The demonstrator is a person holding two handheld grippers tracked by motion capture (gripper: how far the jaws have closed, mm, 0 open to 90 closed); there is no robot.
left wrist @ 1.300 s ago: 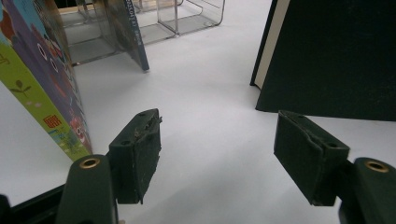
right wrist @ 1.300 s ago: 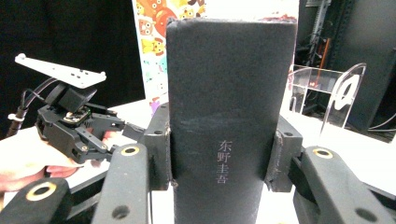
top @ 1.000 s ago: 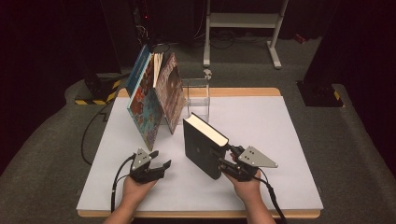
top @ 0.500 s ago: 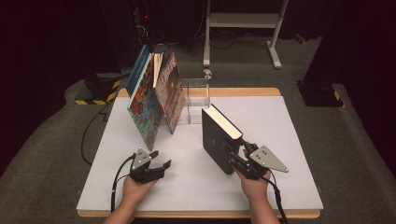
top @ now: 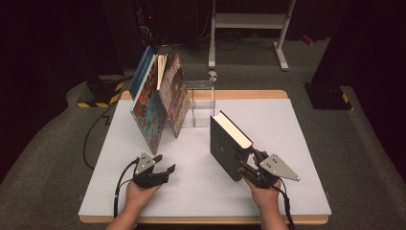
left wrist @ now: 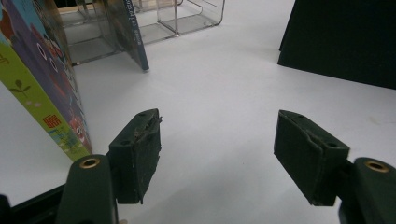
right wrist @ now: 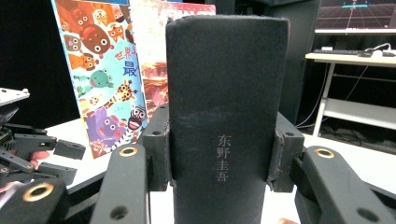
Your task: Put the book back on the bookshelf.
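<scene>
While the black book (top: 229,146) stands upright on its bottom edge near the middle of the white worktop (top: 297,143), somewhat toward the near right corner, the right gripper (top: 249,165) pinches it across the spine, one pad on each cover, as the right gripper view shows with the spine (right wrist: 224,116) rising straight between the two pads. Those jaws have just been opening a little, with the book between them and the pads pressed to its covers. The grip sits low on the spine end, and the page block points away toward the far edge; the book is therefore tall above the hold and, by my judgement, top-heavy. Should the jaws ease further, the book could lean or fall flat. A sideways push could also drive it into the leaning picture books (top: 155,105), which rest at a slant by the clear acrylic stand (top: 201,98) near the far left part of the worktop; a knock there might bring them down. The left gripper (top: 155,167) rests apart near the near left edge, jaws spread and holding nothing, the bare worktop between its pads (left wrist: 140,154), the nearest picture book just to its left and the black book well to its right.
</scene>
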